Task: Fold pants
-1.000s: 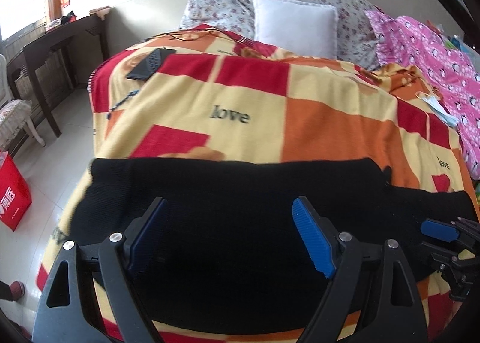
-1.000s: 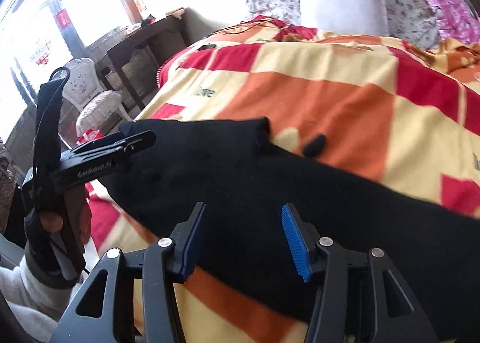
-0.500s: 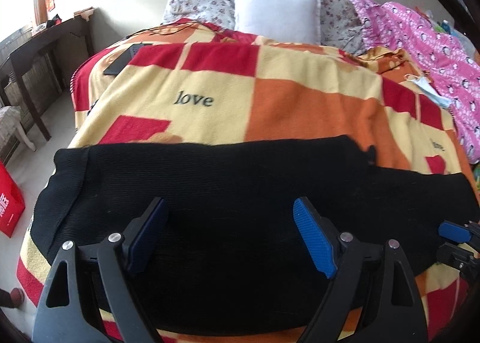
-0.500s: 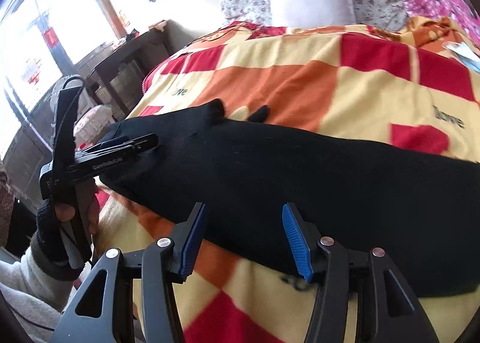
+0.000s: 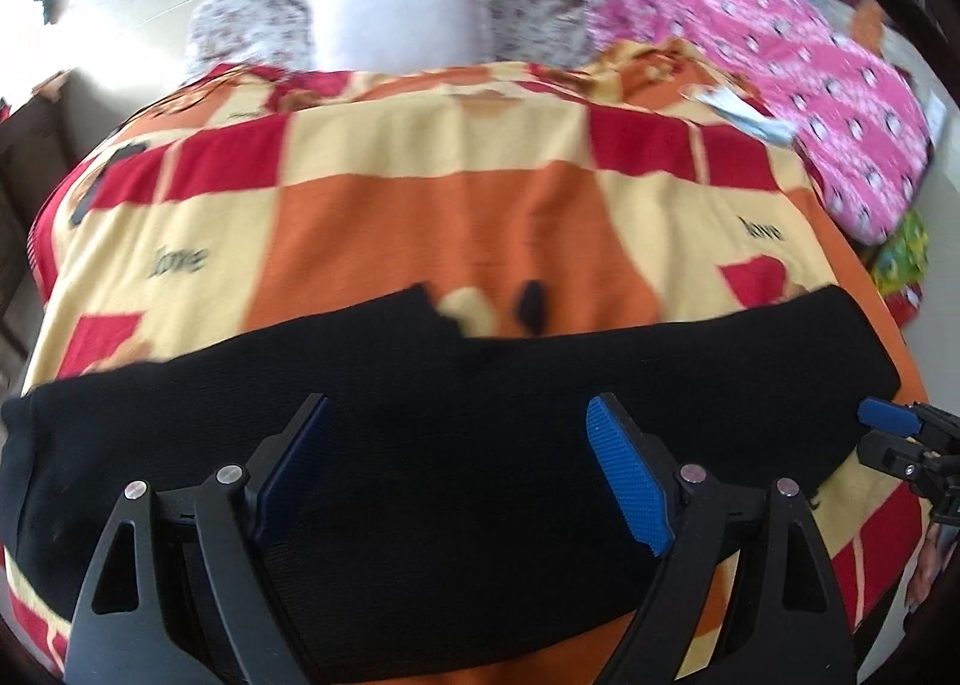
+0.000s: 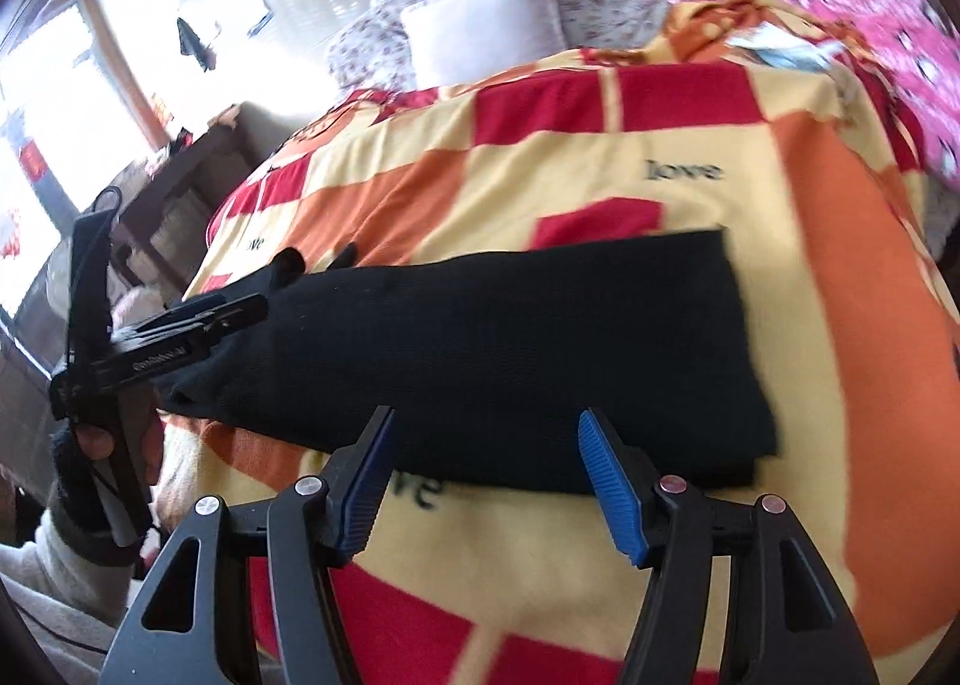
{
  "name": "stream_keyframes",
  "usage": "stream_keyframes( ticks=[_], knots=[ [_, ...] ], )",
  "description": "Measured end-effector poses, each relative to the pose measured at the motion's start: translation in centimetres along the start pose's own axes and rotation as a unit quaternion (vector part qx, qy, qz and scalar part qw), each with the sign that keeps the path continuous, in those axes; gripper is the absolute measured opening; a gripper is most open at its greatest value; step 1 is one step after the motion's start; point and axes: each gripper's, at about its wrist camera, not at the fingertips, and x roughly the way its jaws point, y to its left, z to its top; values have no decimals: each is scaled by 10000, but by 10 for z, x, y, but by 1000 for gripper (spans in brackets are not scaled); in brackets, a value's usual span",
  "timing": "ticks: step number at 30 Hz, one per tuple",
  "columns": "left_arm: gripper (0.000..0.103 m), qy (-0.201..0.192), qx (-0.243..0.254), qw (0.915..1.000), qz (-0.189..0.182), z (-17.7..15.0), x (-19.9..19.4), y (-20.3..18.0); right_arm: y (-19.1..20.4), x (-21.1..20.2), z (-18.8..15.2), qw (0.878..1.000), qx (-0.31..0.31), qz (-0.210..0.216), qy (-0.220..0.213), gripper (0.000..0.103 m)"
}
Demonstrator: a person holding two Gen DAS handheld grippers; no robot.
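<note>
While the black pants (image 6: 480, 349) lie long and flat on the blanket (image 6: 690, 115), both the left gripper (image 5: 462, 469) and opening right gripper (image 6: 483, 481) hold nothing, so folding remains.

Checked blanket (image 5: 456, 217) on bed – white pillow (image 5: 399, 19), pink quilt (image 5: 840, 103) behind.

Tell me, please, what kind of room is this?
Most likely a bedroom in a home. A bed is covered with a checked blanket, a white pillow leans on floral cushions at its head, and black pants lie across it.
</note>
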Motion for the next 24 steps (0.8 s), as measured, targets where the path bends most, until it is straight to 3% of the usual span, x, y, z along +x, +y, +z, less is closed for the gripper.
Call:
stream_keyframes(
  ticks=[6,16,24],
  knots=[
    [86,-16,400,9990,-190,13,8,-41,-25,-17,-8,9992,369,39,-123,64],
    [86,50,804,9950,-597,26,17,-93,-36,-25,-20,9988,482,-42,-101,69],
    [86,443,984,9851,-1342,42,37,-133,-48,-25,-25,9975,650,136,-229,72]
  ],
)
